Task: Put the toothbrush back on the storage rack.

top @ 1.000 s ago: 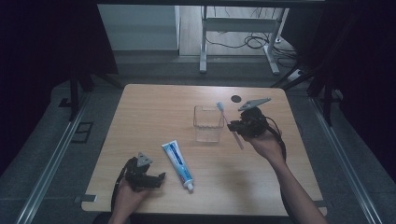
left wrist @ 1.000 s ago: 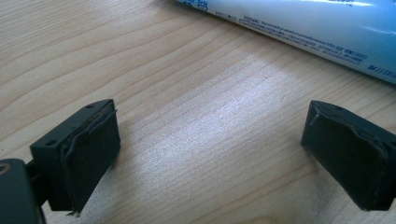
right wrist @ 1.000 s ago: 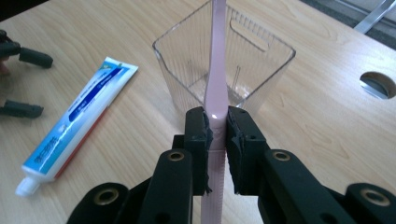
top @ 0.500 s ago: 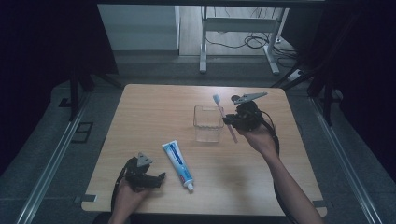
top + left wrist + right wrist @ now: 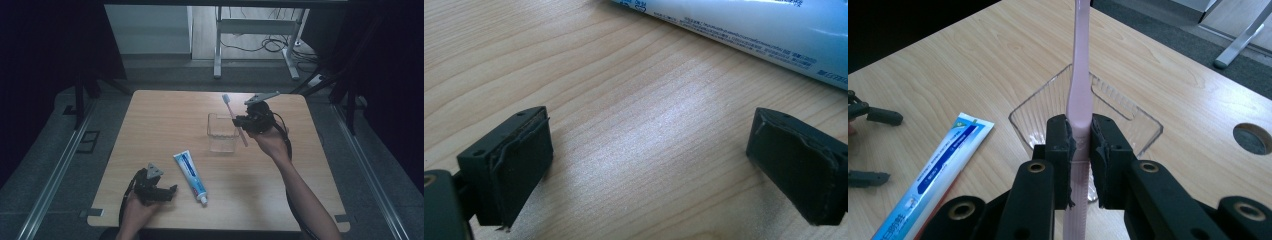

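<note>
While the right gripper (image 5: pixel 242 121) sits right of centre in the high view, its jaws are pinched on a pink toothbrush (image 5: pixel 235 120), which slants from a brush head at upper left down past the gripper to lower right. Seen from the right gripper view, the toothbrush (image 5: pixel 1080 95) runs straight up the middle of the frame, clamped between the two black pads of the right gripper (image 5: pixel 1081 150), with its handle end passing down between the jaw arms. Directly behind the jaws in that view stands a clear cup (image 5: pixel 1038 112), empty, its ribbed wall showing at the right; the toothbrush crosses over its mouth, though whether the two touch I cannot tell. In the high view the cup (image 5: pixel 221 145) stands near the middle of the worktop (image 5: pixel 160 115), just left of the right gripper.

At the lower left of the high view, the left gripper (image 5: pixel 171 192) rests low over the worktop with its jaws spread wide and holding nothing. A toothpaste tube (image 5: pixel 190 171) lies flat just right of it, cap toward the bottom of the frame. From the left gripper view, the tube (image 5: pixel 744 30) crosses the upper right corner, apart from both pads of the left gripper (image 5: pixel 649 165).
</note>
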